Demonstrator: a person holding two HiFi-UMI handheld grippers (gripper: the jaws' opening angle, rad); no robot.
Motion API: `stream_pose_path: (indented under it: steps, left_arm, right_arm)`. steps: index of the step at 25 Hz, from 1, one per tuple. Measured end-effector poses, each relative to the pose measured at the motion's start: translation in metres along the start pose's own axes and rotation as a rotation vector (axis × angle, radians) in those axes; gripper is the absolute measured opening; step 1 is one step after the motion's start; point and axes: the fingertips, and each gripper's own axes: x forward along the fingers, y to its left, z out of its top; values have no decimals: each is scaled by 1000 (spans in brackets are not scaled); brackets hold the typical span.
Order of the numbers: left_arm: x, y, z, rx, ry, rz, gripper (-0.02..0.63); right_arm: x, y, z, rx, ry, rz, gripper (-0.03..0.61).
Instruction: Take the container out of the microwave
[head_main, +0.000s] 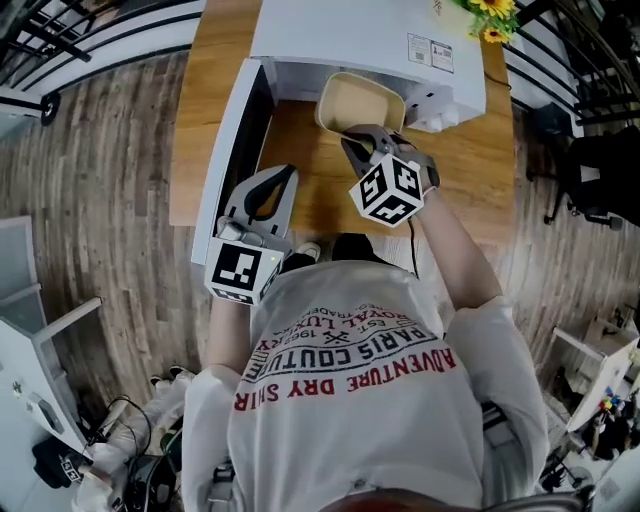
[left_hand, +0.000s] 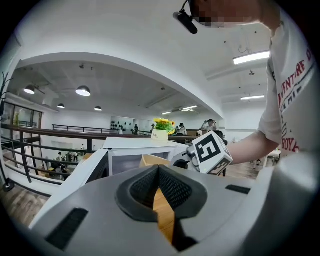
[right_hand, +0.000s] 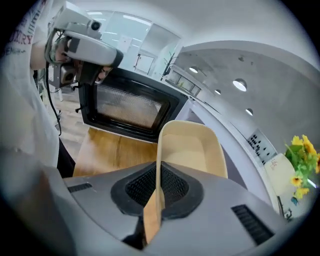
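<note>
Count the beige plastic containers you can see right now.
1. The beige rectangular plastic container is at the white microwave's open front, its wall clamped in the right gripper. The microwave's cavity is mostly hidden, so another could sit inside.

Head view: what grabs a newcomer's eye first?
The beige container, its rim pinched in the right gripper, at the mouth of the white microwave on the wooden table. Next, the microwave's door, swung wide open at the left, with the left gripper shut and empty beside it. Yellow sunflowers show by the microwave's far right corner.
</note>
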Motion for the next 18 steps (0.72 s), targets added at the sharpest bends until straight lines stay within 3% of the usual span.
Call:
stream_pose_path:
  steps: [8,18]
  left_arm:
    - [-3,-22,8,42,-26,-104,14]
    - [-1,-27,29,89,-71,-143,14]
  right_arm:
    - [-59,15,1,145,-76,-114,34]
    - [-144,-4,12,411,-245,-361,34]
